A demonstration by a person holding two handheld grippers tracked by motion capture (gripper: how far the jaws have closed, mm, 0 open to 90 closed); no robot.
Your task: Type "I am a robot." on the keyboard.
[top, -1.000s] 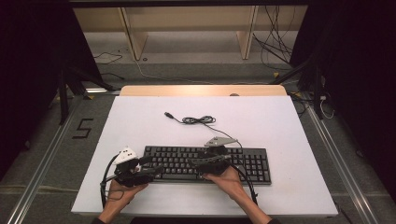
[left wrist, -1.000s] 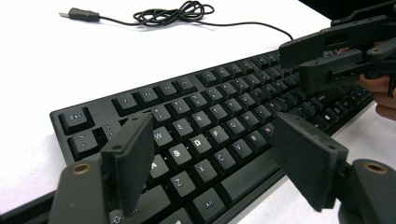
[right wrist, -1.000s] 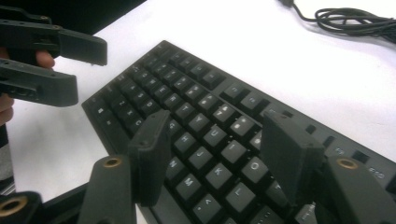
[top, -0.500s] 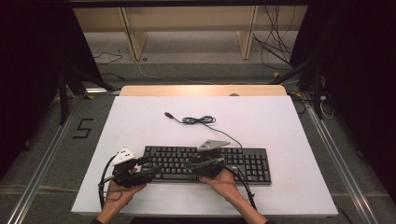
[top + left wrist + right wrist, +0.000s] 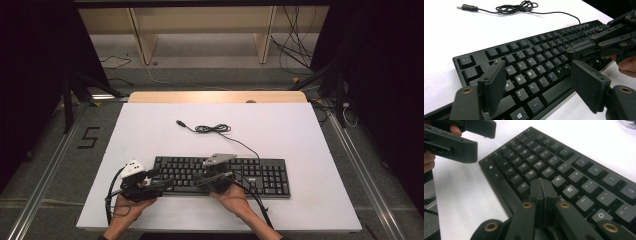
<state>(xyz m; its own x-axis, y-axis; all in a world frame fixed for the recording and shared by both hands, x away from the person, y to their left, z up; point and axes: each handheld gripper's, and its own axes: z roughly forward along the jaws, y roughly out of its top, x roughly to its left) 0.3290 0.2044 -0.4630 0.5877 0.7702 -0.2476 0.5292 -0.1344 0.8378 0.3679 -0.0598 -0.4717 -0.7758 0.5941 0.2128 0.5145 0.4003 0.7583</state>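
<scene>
Your right gripper (image 5: 542, 185) had just clenched empty over the keyboard (image 5: 260, 175); your left gripper (image 5: 537, 87) stood released.

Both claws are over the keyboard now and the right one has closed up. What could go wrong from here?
1. The right claw, jaws just closed together with nothing between them, has a blunt tip hovering among the middle letter keys of the keyboard; pressing down could hit two keys at once.
2. The left claw stands open over the keyboard's left end, close to the right one; the two could bump.
3. The keyboard's cable lies loose behind it, so a push might slide the keyboard.
</scene>
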